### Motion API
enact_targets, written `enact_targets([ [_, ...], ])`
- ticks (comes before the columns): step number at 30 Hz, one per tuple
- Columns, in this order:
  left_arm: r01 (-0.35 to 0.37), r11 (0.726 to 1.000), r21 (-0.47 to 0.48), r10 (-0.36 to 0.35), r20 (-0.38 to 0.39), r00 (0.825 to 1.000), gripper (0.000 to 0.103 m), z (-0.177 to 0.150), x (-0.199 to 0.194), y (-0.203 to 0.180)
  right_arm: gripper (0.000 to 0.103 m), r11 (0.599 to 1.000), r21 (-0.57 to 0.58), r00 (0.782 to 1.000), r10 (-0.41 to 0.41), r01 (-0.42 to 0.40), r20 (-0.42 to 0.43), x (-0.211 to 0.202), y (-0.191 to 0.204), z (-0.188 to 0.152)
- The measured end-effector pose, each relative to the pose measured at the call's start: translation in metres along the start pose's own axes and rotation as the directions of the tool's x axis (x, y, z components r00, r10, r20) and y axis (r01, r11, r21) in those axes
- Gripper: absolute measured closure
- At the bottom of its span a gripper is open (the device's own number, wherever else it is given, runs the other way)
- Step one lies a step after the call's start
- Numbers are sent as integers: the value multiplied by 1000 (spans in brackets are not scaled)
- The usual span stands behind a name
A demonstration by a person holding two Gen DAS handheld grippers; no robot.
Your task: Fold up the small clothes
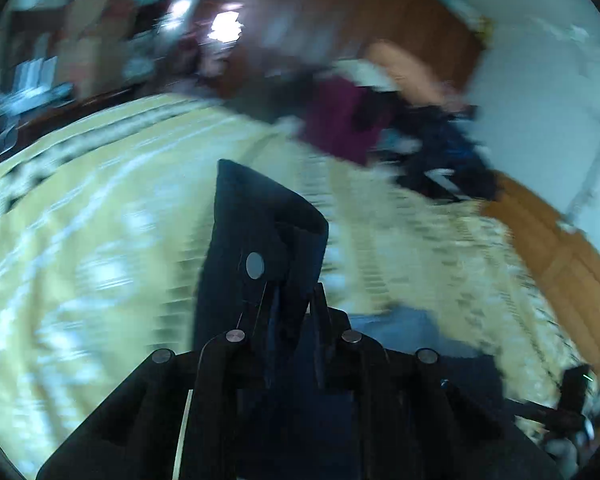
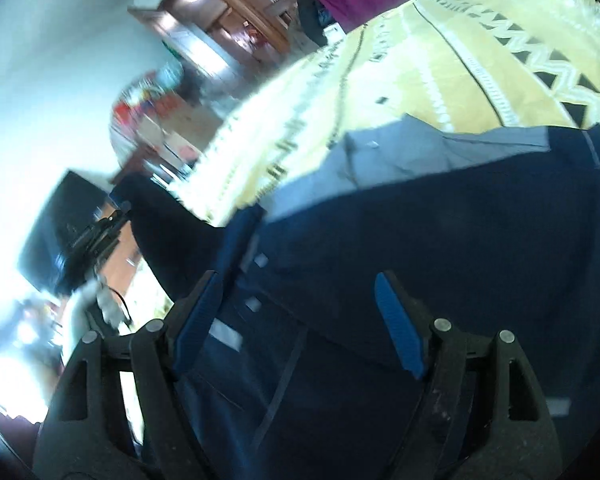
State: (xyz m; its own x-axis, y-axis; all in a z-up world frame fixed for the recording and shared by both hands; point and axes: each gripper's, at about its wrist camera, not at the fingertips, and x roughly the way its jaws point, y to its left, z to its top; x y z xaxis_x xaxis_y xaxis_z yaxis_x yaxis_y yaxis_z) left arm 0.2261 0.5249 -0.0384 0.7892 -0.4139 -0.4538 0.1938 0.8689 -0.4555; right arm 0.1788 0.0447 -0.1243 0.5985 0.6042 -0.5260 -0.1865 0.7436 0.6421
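We have the navy garment (image 1: 256, 236) pinched in our left gripper (image 1: 290, 300) — its fingers are pressed together on a bunched edge, and a fold of the cloth stands up ahead of them towards 12 o'clock, a pale round button showing on it. The cloth here is lifted off the yellow patterned bedspread (image 1: 80, 240), which is badly motion-blurred in this view. At 1 o'clock, well apart from us, lies a pile of other clothes (image 1: 420, 148) with a maroon piece on top.

Our right gripper (image 2: 300, 320) has its fingers (image 2: 398, 328) spread wide, blue pads facing each other, with nothing between them but the view of the garment (image 2: 440, 248) beneath. We cannot tell whether the tips touch the cloth or hover just over it. From the right wrist view the body of the garment fills the field from 9 o'clock round to 3 o'clock, its grey lining or waistband (image 2: 400, 152) at 12 o'clock, running roughly from 9 to 3 across the bedspread (image 2: 460, 40).

So the relation that matters: the garment's long axis appears to lie across the right fingers, not along them, and the right gripper sits directly over the flat body while the left holds only a raised corner or edge. We judge the fold is under way — the left carrying an edge over, the right placed to pin or take the other side. The risk is the raised fold slipping and collapsing unevenly.
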Motion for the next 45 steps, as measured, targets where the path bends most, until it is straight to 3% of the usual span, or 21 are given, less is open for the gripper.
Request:
enact_targets([
  [1,98,995,35,-98,-13,995,89,-4,7,-34,25,1000,9,1000,16,-16,5,1,0,1],
  [2,174,983,60,-171,-41,984,75,-12,17,-60,25,998,40,999,48,-49,7,3,-5,4],
  [3,258,963,76,-249,-105,963,52,-24,32,-86,24,994,74,997,78,-78,8,5,-10,5],
  [4,315,945,84,-297,-179,938,44,-40,46,-108,23,988,110,994,105,-105,4,6,-18,5],
  [6,384,920,79,-345,-303,888,46,-72,64,-132,22,978,169,992,128,-126,-5,7,-34,3],
  [8,413,909,62,-370,-338,865,49,-92,60,-135,22,968,213,990,137,-131,-14,10,-49,2],
  [10,414,908,59,-379,-306,873,48,-96,42,-125,22,961,239,988,151,-141,-27,15,-56,5],
  [12,367,929,55,-343,-254,904,47,-93,22,-102,23,962,227,984,169,-154,-52,28,-53,13],
  [15,247,969,3,-242,-172,955,46,-86,-7,-52,30,945,251,957,249,-208,-145,65,-44,23],
  [17,158,986,-59,-165,-155,974,46,-81,-11,-19,39,960,241,952,199,-143,-231,88,-40,23],
  [20,105,991,-82,-115,-136,984,45,-81,-9,3,40,974,212,936,151,-86,-317,119,-35,23],
  [24,44,999,7,-42,-149,988,45,-78,3,18,40,994,113,934,35,5,-354,141,-22,27],
  [28,-84,995,50,92,-180,979,45,-70,18,48,37,994,105,930,41,-2,-366,162,-16,23],
  [30,-170,980,102,188,-220,957,45,-71,30,59,37,992,127,934,66,-22,-351,162,-16,24],
  [34,-140,969,202,194,-276,941,45,-82,41,45,45,986,157,944,103,-55,-314,165,-21,19],
  [36,-172,943,284,260,-311,914,45,-89,61,37,50,978,193,946,132,-76,-296,164,-26,18],
  [38,-205,923,325,323,-365,873,46,-96,85,41,50,972,219,949,146,-85,-279,164,-29,17],
  [39,-212,923,322,330,-376,866,46,-97,92,42,48,971,222,951,146,-86,-271,163,-31,17],
  [42,-185,927,327,303,-357,884,46,-100,95,35,38,980,176,949,136,-88,-284,160,-27,18],
  [45,-186,924,334,313,-379,871,44,-109,105,39,38,991,116,951,98,-66,-294,161,-17,19],
])
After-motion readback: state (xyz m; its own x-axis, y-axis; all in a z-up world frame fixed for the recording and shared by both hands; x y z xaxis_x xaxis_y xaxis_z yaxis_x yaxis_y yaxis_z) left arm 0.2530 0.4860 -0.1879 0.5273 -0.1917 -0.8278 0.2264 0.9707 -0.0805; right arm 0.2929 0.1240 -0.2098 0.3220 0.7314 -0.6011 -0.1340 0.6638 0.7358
